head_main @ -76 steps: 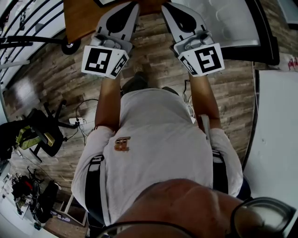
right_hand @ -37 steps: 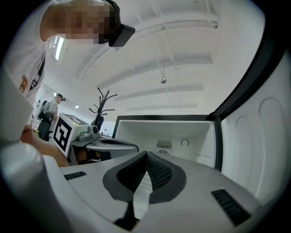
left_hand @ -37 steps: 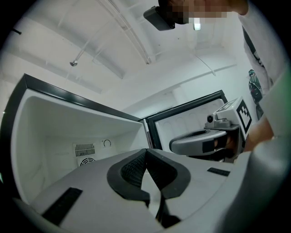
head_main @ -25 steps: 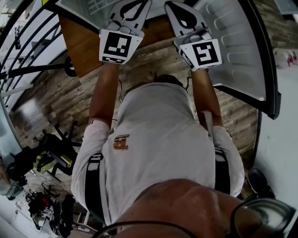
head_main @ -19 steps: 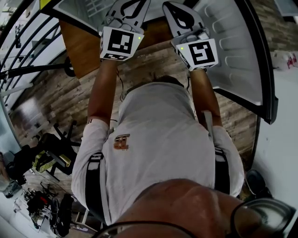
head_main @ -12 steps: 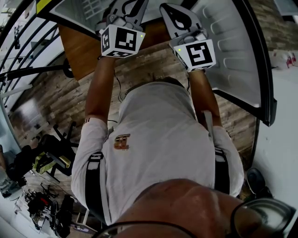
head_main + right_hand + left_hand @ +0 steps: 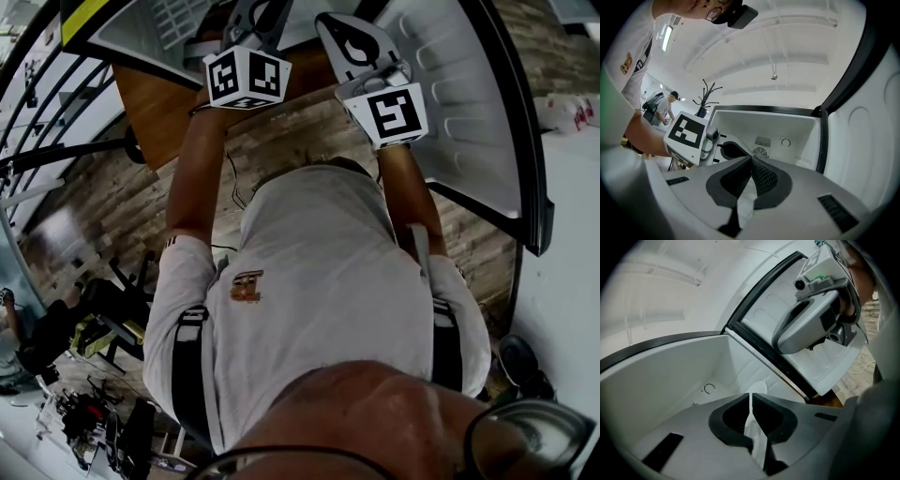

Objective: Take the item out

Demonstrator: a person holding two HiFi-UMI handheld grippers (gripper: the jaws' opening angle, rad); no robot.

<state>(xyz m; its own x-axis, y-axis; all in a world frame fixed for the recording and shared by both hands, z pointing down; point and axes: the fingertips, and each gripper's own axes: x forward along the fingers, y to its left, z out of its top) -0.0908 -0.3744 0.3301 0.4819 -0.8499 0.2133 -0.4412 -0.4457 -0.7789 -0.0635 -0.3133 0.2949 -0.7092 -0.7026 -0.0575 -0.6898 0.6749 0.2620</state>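
Observation:
A small white fridge compartment [image 7: 754,126] stands open, with vent grilles [image 7: 762,146] and a round dial [image 7: 786,142] on its back wall. Its door [image 7: 469,112] hangs open on the right. My left gripper [image 7: 751,397] is shut and reaches into the compartment. A pale rounded shape [image 7: 759,386] lies just beyond its tips; I cannot tell what it is. My right gripper [image 7: 751,158] is shut with nothing in it, pointing at the opening from just outside. The left gripper's marker cube [image 7: 688,131] shows beside it. In the head view both grippers [image 7: 255,21] [image 7: 328,23] are raised in front of me.
The open door's inner panel [image 7: 825,366] is close on the right of both grippers. A brown wooden board [image 7: 164,112] lies below the compartment. A white counter [image 7: 567,234] is at the right, and a chair with clutter [image 7: 84,319] at the lower left. A person [image 7: 670,105] stands far behind.
Both grippers have moved up and forward toward the open compartment. The left gripper's cube has turned and gone further in. Both stay shut.

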